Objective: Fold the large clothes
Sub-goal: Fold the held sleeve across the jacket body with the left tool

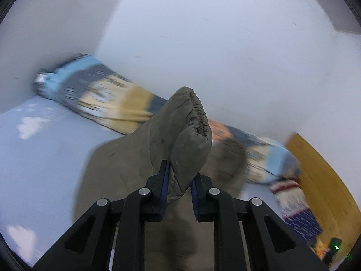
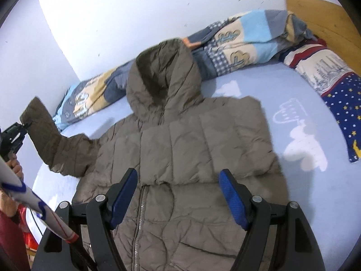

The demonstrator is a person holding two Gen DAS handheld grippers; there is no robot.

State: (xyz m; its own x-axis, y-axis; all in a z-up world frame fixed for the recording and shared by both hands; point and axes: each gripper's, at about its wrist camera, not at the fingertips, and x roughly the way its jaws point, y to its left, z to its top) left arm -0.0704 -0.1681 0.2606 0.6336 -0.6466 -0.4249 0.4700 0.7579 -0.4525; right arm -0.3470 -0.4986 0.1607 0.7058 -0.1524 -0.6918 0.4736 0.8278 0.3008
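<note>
Left gripper pinching the cuff of the jacket sleeve, lifted off the bed

Right gripper spread wide, blue pads apart above the jacket, touching nothing. Grey-brown puffer jacket lying front-up on the light blue sheet, zip running down the middle, hood pointing toward the wall and resting against the rolled patchwork blanket. One sleeve folded across the chest, its edge lying straight over the front. Other sleeve raised at the left side of the right wrist view, cuff caught in the black jaws of the left gripper. Star-patterned pillow by the wooden headboard, well apart from the jacket
</note>
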